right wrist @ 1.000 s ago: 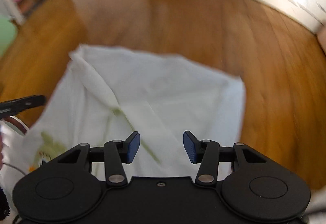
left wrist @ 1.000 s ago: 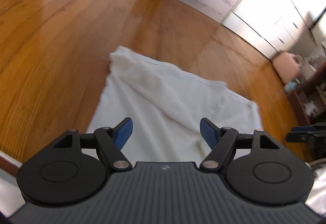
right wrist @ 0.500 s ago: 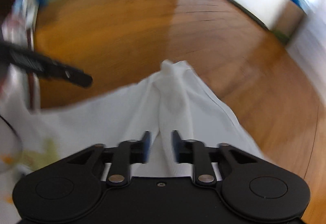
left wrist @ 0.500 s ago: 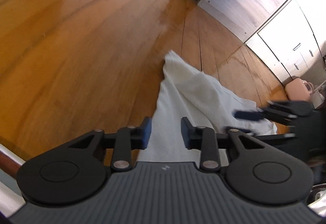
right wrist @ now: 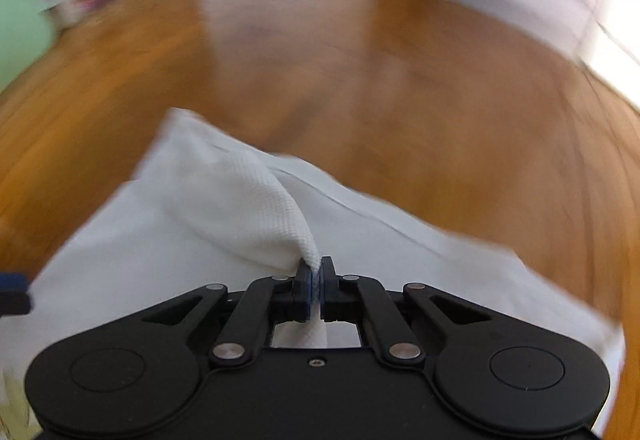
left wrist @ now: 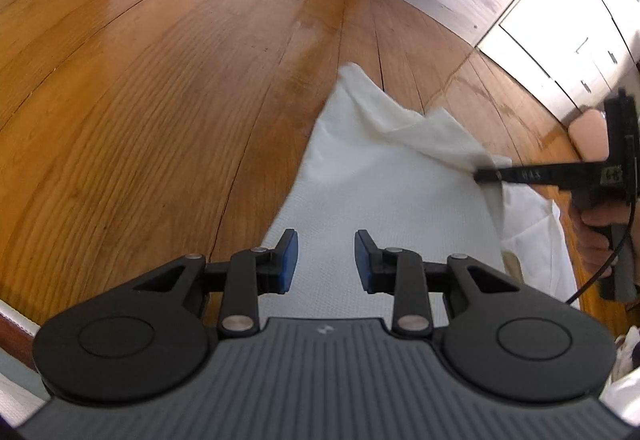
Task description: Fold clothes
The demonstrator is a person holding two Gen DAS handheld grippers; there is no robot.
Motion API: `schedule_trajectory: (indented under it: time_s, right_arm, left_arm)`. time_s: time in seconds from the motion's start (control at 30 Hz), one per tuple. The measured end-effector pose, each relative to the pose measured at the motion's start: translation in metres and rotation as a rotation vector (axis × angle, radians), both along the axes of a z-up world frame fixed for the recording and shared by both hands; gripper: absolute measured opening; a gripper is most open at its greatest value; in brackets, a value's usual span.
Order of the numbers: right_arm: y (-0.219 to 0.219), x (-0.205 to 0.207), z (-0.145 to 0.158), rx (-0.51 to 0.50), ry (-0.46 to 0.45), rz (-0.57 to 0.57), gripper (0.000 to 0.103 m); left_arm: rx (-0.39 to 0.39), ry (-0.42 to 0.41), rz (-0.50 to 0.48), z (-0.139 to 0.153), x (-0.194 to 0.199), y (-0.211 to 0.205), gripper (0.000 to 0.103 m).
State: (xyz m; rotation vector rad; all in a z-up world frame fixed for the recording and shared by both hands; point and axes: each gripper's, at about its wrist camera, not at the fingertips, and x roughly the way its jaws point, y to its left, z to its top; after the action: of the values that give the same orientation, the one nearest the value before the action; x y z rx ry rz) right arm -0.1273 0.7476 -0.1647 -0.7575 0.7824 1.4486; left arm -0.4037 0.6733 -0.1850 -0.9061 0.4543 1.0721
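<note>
A white garment [left wrist: 384, 200] is lying spread on a wooden floor [left wrist: 160, 80], its weave showing a fine waffle texture. The left claw [left wrist: 326, 260] is hovering low over the near part of the garment with its blue-padded jaws standing apart and nothing between them; the cloth is passing underneath the gap, and whether the pads are touching it cannot be told.

The right claw [right wrist: 316, 280] is pinching a fold of the garment [right wrist: 256, 216], its jaws pressed together on the cloth so that a cone of fabric is rising from the flat layer to the tips. In the left wrist view the right claw [left wrist: 486, 175] is reaching in from the right side, its tip gripping that same raised flap, and a person's hand [left wrist: 600, 236] is wrapped around its handle, with a thin black cable [left wrist: 616, 260] hanging by the hand. The lifted flap is stretching from the far corner of the garment toward the claw tip, while the rest is lying flat.

White cabinets [left wrist: 560, 32] are lining the far right side of the floor. The right wrist view is blurred, so the background there is indistinct.
</note>
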Motion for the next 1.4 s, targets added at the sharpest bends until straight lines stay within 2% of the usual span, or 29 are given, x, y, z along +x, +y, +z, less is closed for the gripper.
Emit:
schedule_trajectory:
  time_s: [0.07, 0.1, 0.13, 0.2, 0.33, 0.37, 0.43, 0.5, 0.57, 0.6, 0.63, 0.7, 0.77, 0.9, 0.93, 1.0, 1.03, 1.1, 1.23, 1.4]
  right_arm:
    - [-0.003, 0.016, 0.0, -0.026, 0.025, -0.087, 0.018]
    - [-0.005, 0.025, 0.0, -0.039, 0.038, -0.13, 0.03]
    - [-0.007, 0.033, 0.0, -0.052, 0.051, -0.174, 0.032]
    - [-0.012, 0.035, 0.006, -0.029, 0.064, -0.191, 0.031]
    - [-0.008, 0.033, 0.014, 0.0, 0.014, -0.182, 0.035]
    - [-0.002, 0.039, 0.01, -0.004, 0.046, -0.181, 0.036]
    - [0.003, 0.053, 0.002, -0.04, 0.204, -0.197, 0.041]
    - [0.008, 0.068, -0.01, -0.09, 0.383, -0.231, 0.047]
    - [0.01, 0.069, -0.025, -0.13, 0.508, -0.221, 0.047]
    - [0.008, 0.058, -0.031, -0.124, 0.495, -0.175, 0.035]
    - [0.005, 0.043, -0.026, -0.079, 0.416, -0.11, 0.015]
    - [-0.006, 0.011, -0.011, 0.033, 0.267, 0.022, 0.011]
    - [-0.021, -0.02, 0.003, 0.1, 0.204, 0.182, 0.008]
    - [-0.055, -0.086, 0.007, 0.059, 0.047, 0.497, 0.008]
    - [-0.061, -0.094, 0.004, 0.029, 0.043, 0.551, 0.012]
    - [-0.069, -0.102, -0.005, -0.044, 0.064, 0.62, 0.016]
    - [-0.069, -0.097, -0.007, -0.062, 0.091, 0.604, 0.02]
    - [-0.065, -0.086, -0.01, -0.085, 0.149, 0.555, 0.021]
    - [-0.056, -0.056, 0.001, -0.067, 0.315, 0.448, 0.027]
    - [-0.035, -0.043, 0.006, -0.041, 0.468, 0.36, 0.028]
  left_arm:
    - [0.004, 0.023, -0.003, -0.002, 0.003, 0.0, 0.03]
    - [0.006, 0.037, -0.007, -0.003, 0.005, 0.0, 0.03]
    - [0.008, 0.052, -0.012, -0.003, 0.007, 0.0, 0.03]
    - [0.009, 0.053, -0.011, -0.004, 0.01, 0.002, 0.03]
    - [0.023, 0.045, -0.027, -0.003, 0.014, 0.006, 0.034]
    - [0.028, 0.044, -0.033, -0.002, 0.015, 0.007, 0.034]
    - [0.038, 0.053, -0.046, -0.001, 0.018, 0.005, 0.034]
    - [0.049, 0.095, -0.05, -0.001, 0.024, 0.005, 0.035]
    - [0.048, 0.118, -0.046, -0.002, 0.027, 0.005, 0.035]
    - [0.047, 0.128, -0.044, -0.002, 0.028, 0.005, 0.035]
    - [0.043, 0.129, -0.039, -0.002, 0.027, 0.005, 0.035]
    - [0.036, 0.124, -0.03, 0.001, 0.023, 0.006, 0.035]
    - [0.034, 0.096, -0.007, 0.004, 0.017, 0.005, 0.035]
    - [0.016, 0.006, 0.04, 0.005, 0.004, 0.004, 0.035]
    - [0.012, -0.009, 0.041, 0.005, 0.003, 0.004, 0.035]
    - [0.011, -0.018, 0.038, 0.004, 0.004, 0.004, 0.035]
    - [0.013, -0.019, 0.031, 0.004, 0.005, 0.004, 0.035]
    - [0.016, -0.028, 0.015, 0.004, 0.008, 0.003, 0.035]
    - [0.004, -0.056, 0.006, 0.001, 0.01, 0.005, 0.035]
    - [-0.008, -0.092, -0.017, -0.001, 0.012, 0.005, 0.032]
